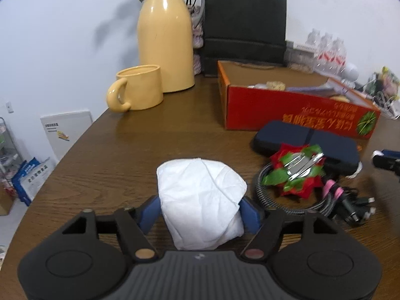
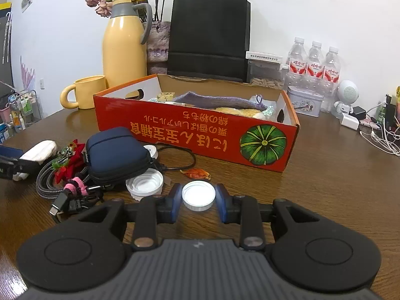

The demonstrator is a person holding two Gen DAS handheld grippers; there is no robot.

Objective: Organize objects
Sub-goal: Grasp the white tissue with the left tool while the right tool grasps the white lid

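Both grippers point forward and downward over the brown worktop [image 2: 337, 175]. The left gripper [image 1: 200, 210] has its blue fingers [image 1: 248, 215] pressed against both sides of a crumpled white tissue wad [image 1: 200, 200], which bulges out ahead of them. The right gripper [image 2: 198, 198] is clamped on a small white lid [image 2: 198, 195], held open side up just above the wood. Beyond it stands the open red cardboard box [image 2: 200, 135], printed with a green pumpkin; inside lie a purple knitted piece [image 2: 217, 101], something pale yellow and a small printed carton. Left of the box sit a navy zip pouch [image 2: 117, 155], a second white lid [image 2: 145, 183], coiled cables [image 2: 47, 182] and a red-and-green bow [image 1: 295, 172].
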